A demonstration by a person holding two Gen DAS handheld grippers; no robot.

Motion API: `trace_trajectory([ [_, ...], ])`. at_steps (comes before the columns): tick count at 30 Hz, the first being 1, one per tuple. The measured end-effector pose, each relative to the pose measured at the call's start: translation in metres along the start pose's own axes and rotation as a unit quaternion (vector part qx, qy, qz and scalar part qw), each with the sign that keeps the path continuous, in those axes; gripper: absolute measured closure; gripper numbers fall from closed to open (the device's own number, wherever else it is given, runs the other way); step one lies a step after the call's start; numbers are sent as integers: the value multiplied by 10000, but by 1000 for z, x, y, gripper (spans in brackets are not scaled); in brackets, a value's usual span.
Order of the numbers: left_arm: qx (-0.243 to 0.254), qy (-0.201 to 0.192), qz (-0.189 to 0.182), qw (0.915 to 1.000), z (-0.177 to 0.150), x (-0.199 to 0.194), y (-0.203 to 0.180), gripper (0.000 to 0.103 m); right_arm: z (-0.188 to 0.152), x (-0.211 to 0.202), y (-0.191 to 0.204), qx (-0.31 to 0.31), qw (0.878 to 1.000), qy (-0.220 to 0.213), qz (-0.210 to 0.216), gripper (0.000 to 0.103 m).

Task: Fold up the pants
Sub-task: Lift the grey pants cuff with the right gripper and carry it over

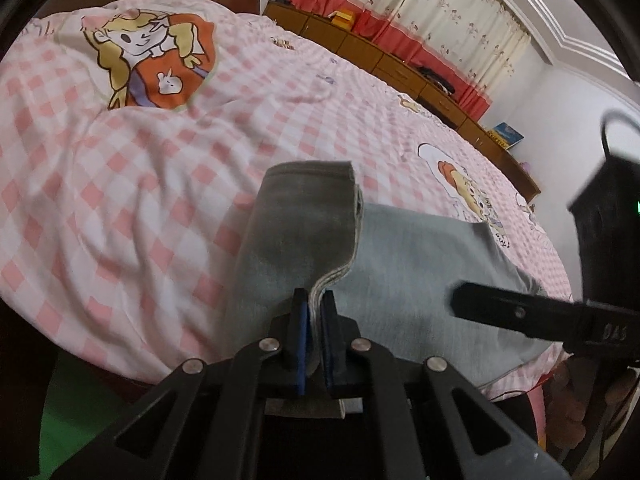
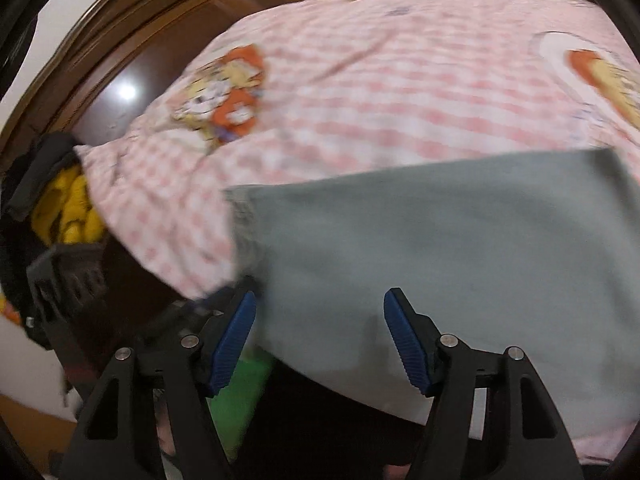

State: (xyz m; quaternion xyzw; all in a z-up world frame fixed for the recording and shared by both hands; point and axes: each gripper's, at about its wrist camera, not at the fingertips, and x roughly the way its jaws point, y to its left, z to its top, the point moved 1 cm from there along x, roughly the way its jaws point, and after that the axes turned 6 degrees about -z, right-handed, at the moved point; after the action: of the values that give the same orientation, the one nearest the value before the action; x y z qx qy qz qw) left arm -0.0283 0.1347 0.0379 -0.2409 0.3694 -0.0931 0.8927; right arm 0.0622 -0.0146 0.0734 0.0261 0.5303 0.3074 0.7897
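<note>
While the left claw (image 1: 315,300) pinches the grey pants (image 1: 404,264) edge on the bed (image 1: 160,160), the right claw (image 2: 320,312) gapes wide, empty.

The left gripper (image 1: 315,304) is clamped on a raised fold of the grey pants (image 1: 304,216), its blue-padded fingers (image 1: 301,320) nearly together. The right gripper (image 2: 320,316) hovers just above the pants with its jaws spread wide, pads (image 2: 406,344) gripping nothing.

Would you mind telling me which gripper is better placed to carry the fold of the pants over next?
Left. The left gripper is shut on the lifted edge of the grey pants, while the right gripper is open above them, holding nothing.
</note>
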Motion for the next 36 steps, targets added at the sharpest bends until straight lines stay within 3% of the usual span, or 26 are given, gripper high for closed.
trace_trajectory([
  [3,-18,-41,-39,10000,0,-2,3,97,4,12,21,-83,9998,31,181,36],
  [6,18,-60,-73,10000,-1,-2,3,97,6,24,35,-274,9996,81,-4,42],
  [8,68,-78,-84,9999,-3,-3,2,97,6,35,42,-410,9989,213,-93,67],
  [14,33,-97,-149,9998,-7,-9,3,97,5,44,43,-390,9989,251,10,98],
  [17,53,-64,-223,9997,-9,-15,1,91,6,35,41,-396,9992,87,-23,98],
  [19,64,-91,-275,9996,-11,-23,-1,81,8,26,38,-358,9994,-7,19,98],
  [21,77,-156,-265,9995,-12,-33,-2,63,9,13,36,-348,9993,-135,79,98],
  [24,101,-308,-255,9992,-14,-50,-1,54,12,-15,31,-310,9987,-360,202,98],
  [31,173,-452,-155,9987,-16,-73,-2,47,18,-82,12,-293,9960,-838,122,98],
  [36,239,-269,-248,9990,-20,-64,-15,47,19,-131,-11,-447,9926,-1088,-290,98],
])
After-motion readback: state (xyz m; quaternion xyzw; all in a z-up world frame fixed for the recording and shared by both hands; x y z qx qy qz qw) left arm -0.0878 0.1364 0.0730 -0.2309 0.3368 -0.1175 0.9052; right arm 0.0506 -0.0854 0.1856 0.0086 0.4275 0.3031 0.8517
